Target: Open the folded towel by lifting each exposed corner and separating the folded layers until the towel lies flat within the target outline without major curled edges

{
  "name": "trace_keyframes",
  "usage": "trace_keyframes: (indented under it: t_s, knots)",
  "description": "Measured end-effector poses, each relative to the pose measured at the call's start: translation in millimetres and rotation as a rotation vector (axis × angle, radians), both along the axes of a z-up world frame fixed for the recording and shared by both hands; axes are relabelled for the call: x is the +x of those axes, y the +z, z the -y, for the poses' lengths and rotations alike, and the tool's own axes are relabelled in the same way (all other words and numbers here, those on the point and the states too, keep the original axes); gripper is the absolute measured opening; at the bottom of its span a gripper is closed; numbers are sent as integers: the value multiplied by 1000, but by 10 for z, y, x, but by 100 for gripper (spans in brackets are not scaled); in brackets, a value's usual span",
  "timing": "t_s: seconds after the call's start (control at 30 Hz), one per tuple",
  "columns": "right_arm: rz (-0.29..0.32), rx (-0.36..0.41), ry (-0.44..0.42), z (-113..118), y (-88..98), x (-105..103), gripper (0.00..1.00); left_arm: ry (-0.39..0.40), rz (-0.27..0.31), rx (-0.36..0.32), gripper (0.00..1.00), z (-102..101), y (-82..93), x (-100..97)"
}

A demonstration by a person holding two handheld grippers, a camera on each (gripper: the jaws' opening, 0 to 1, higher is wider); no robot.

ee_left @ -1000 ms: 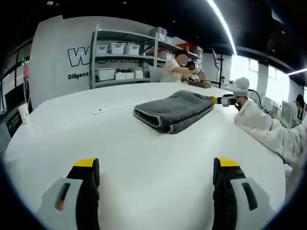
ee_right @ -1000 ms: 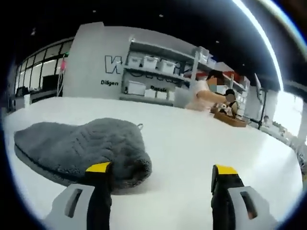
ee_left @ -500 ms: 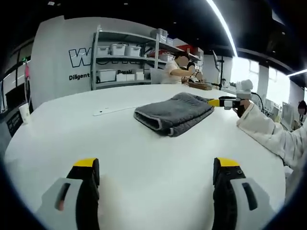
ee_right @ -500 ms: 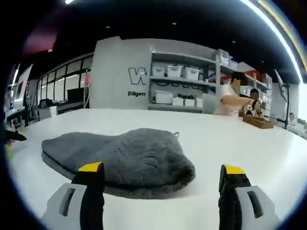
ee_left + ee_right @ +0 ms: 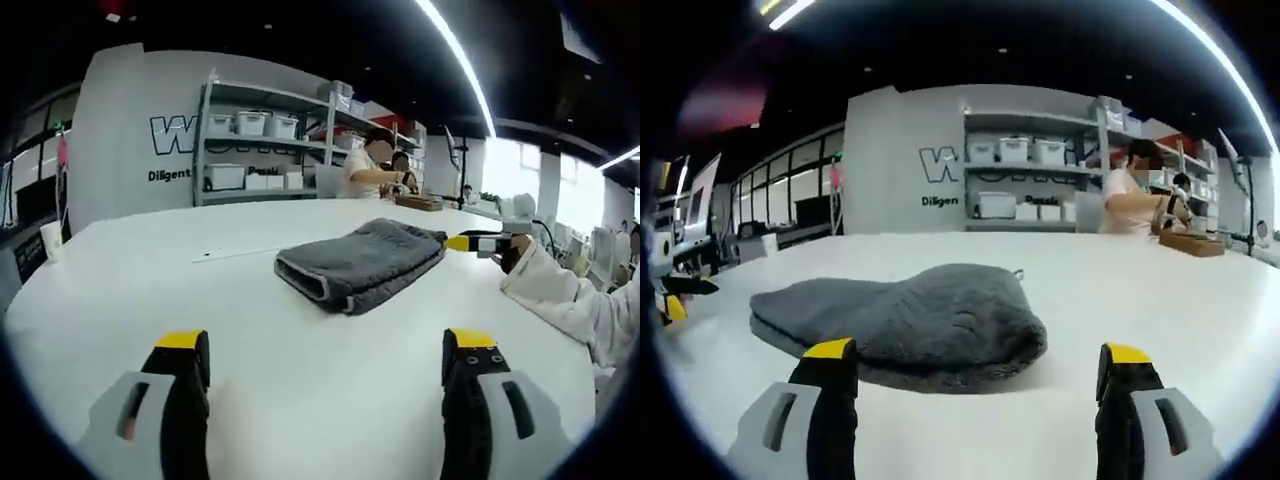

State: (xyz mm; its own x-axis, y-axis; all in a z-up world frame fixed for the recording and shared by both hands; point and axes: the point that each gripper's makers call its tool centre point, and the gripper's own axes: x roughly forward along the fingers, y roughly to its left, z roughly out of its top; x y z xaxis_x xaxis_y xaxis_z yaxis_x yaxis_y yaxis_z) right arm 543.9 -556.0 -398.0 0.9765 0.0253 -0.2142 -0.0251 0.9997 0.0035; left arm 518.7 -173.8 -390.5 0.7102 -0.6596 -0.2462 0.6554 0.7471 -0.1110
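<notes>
Left gripper (image 5: 325,355): We see its yellow-tipped jaws spread wide and empty in the left gripper view, hanging low over bare table, well short of the towel.

Right gripper (image 5: 978,365): In the right gripper view its jaws also stand wide apart, with nothing between them, just before the towel's rounded fold. From the left gripper view we see it at the towel's far right edge (image 5: 478,242), held by a hand in a white sleeve (image 5: 560,300).

Towel (image 5: 360,262): A thick grey terry cloth, folded into a compact stack, lies near the middle of the white table (image 5: 130,290). Its plush layers show at the nearer end in the left gripper view; in the right gripper view (image 5: 910,322) it reads as a soft mound with a small loop at its far edge.

Progress: We judge the work barely begun. No corner is lifted, no layer parted, and the cloth is fully folded. Every unfolding and the final flattening remain.

Target outline: We make out one thin pale line (image 5: 235,254) on the table left of the towel; whether it belongs to the outline we cannot tell.

Background: Beyond the table stand shelves (image 5: 265,135) of white bins against a lettered wall, and a person (image 5: 368,170) works at a far bench.
</notes>
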Motion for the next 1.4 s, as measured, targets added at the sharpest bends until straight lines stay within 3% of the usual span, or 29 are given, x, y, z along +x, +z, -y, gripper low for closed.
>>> trace_keyframes:
  t_s: [0.23, 0.47, 0.8, 0.83, 0.87, 0.9, 1.0, 1.13, 1.17, 1.2, 1.23, 1.3, 1.4]
  knots:
    - [-10, 11, 30, -66, -23, -43, 99, -24, -3, -65, 93, 99, 47, -12]
    - [-17, 13, 38, -73, -46, -94, 99, 28, 42, -27, 88, 81, 56, 53]
    - [-40, 1, 38, -83, -106, -93, 99, 10, 87, -80, 80, 382, 59, 46]
    - [-40, 6, 35, -73, -107, -95, 99, 22, 100, -59, 80, 400, 61, 52]
    - [-42, 10, 31, -57, -111, -104, 99, 40, 153, 19, 79, 370, 60, 82]
    - [-42, 18, 26, -39, -108, -107, 99, 73, 153, 33, 77, 342, 40, 103]
    - [-39, 34, 25, -33, -103, -105, 99, 122, 107, -21, 76, 331, -18, 150]
    - [-38, 34, 25, -40, -98, -107, 99, 129, 122, 25, 69, 382, -122, 222]
    - [-38, 34, 27, -45, -97, -106, 99, 128, 118, 19, 67, 384, -128, 229]
    - [-38, 36, 28, -47, -96, -107, 99, 109, 88, -35, 66, 447, -135, 205]
    - [-37, 36, 27, -48, -94, -107, 99, 100, 87, -33, 65, 465, -134, 207]
    - [-35, 40, 32, -58, -90, -104, 99, 64, 139, -36, 63, 547, -57, 187]
    - [-39, 43, 33, -63, -96, -105, 99, 39, 130, -46, 53, 626, -75, 167]
